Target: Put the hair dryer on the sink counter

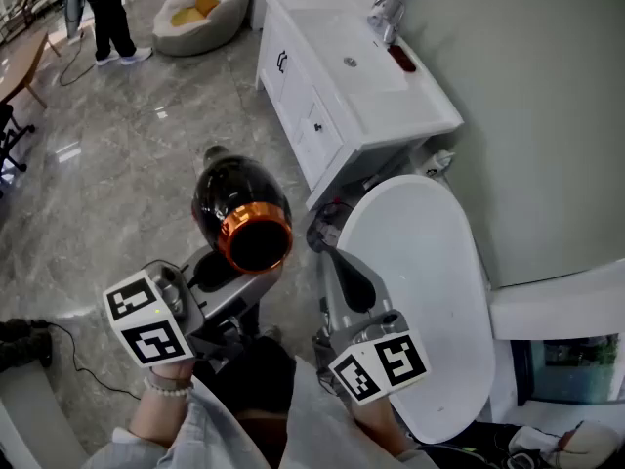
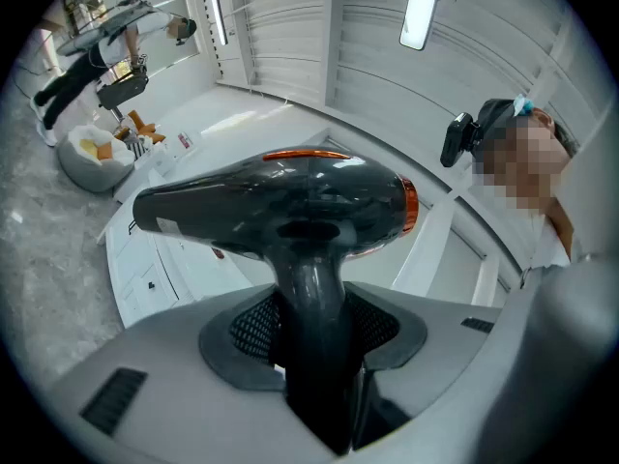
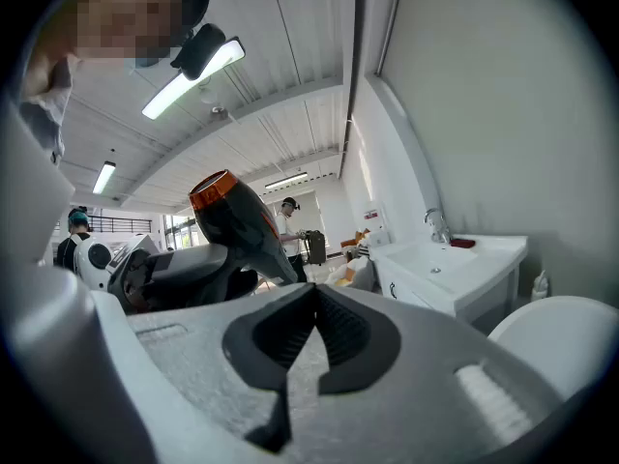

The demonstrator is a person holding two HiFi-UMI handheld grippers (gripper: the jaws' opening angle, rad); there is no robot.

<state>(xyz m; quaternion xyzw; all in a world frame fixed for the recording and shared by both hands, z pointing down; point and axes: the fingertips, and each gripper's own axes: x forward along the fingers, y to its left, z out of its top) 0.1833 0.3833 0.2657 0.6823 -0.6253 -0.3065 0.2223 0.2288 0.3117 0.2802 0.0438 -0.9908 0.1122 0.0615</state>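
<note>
The hair dryer is held aloft over the floor, its handle clamped by the left gripper; the right gripper is closed on nothing. The carry is judged in hand, and a forward reach to the sink counter, whose basin is seen empty, is called for.

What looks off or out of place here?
Nothing stands out. The hair dryer is clamped by its handle in the left gripper, not yet on the sink counter; no spill or damage shows.
</note>
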